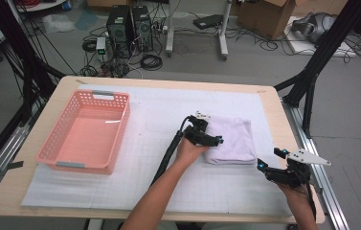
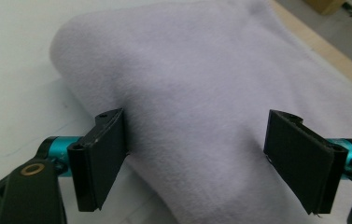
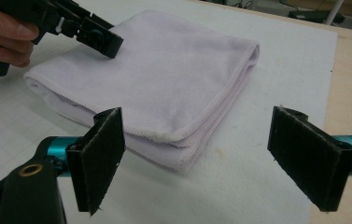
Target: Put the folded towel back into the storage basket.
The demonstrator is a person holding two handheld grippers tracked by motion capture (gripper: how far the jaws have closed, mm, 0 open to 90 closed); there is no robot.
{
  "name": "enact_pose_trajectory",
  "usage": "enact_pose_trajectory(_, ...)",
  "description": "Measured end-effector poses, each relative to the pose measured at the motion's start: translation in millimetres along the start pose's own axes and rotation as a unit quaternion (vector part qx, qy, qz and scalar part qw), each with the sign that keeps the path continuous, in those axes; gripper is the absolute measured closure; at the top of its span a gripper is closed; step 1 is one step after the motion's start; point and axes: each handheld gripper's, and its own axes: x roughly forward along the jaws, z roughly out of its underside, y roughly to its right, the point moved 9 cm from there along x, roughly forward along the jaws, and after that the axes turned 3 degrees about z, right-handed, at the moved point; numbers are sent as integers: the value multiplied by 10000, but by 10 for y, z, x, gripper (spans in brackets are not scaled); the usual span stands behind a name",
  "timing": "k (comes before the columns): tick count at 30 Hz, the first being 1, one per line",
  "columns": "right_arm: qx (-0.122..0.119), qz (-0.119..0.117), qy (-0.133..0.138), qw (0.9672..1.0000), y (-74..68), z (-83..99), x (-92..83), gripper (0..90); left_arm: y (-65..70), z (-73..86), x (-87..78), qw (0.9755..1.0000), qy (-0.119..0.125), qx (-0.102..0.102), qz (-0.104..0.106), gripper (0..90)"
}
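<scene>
Lilac folded terry towel [image 2: 211, 93] straddled by wide-spread left gripper [image 2: 197, 154], likely grabbing only top layers, unfolding on lifting.

grey floor [image 1: 264, 67], cables [image 1: 150, 61], cardboard box [image 1: 264, 17]

From my station I see a pink plastic basket [image 1: 84, 132] sitting on the left part of the white gridded mat [image 1: 154, 120], which covers most of the wooden table [image 1: 269, 103]. The basket is empty, with grey grips on its near and far rims. Beyond the table, two black computer towers [image 1: 130, 29] stand on the grey floor amid tangled cables [image 1: 150, 61]. A cardboard box [image 1: 264, 17] stands at the far right, and black frame struts [image 1: 319, 57] slant down on either side of the table.
</scene>
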Motion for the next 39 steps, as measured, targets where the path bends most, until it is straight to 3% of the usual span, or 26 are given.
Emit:
enact_pose_trajectory(5,-10,0,5,10000,5,0,-3,176,-19,53,42,9999,-158,-70,-8,212)
enact_pose_trajectory(10,-2,-25,-8,10000,-6,2,5,177,-17,54,46,9999,-138,22,74,274)
enact_pose_trajectory(12,-8,-41,-10,10000,-8,4,12,176,2,56,40,9996,-140,-36,249,373)
enact_pose_trajectory(13,-14,-51,-24,10000,-10,6,13,176,16,55,37,9992,-117,-78,383,487)
enact_pose_trajectory(15,20,-64,-10,10000,-17,2,16,177,21,44,35,9988,-58,-88,486,634)
enact_pose_trajectory(17,21,-71,18,10000,-22,-9,13,177,11,39,28,9984,-30,-116,546,687)
enact_pose_trajectory(22,39,-81,-14,10000,-17,5,15,177,35,9,-19,9978,84,143,645,726)
enact_pose_trajectory(26,18,-82,21,10000,-8,1,13,176,63,-57,-113,9958,290,156,851,732)
enact_pose_trajectory(32,-22,-100,-3,9999,-16,7,18,176,141,-185,-359,9922,561,314,1072,734)
enact_pose_trajectory(39,-21,-158,-13,9999,-47,3,27,176,168,-278,-709,9873,829,661,1185,738)
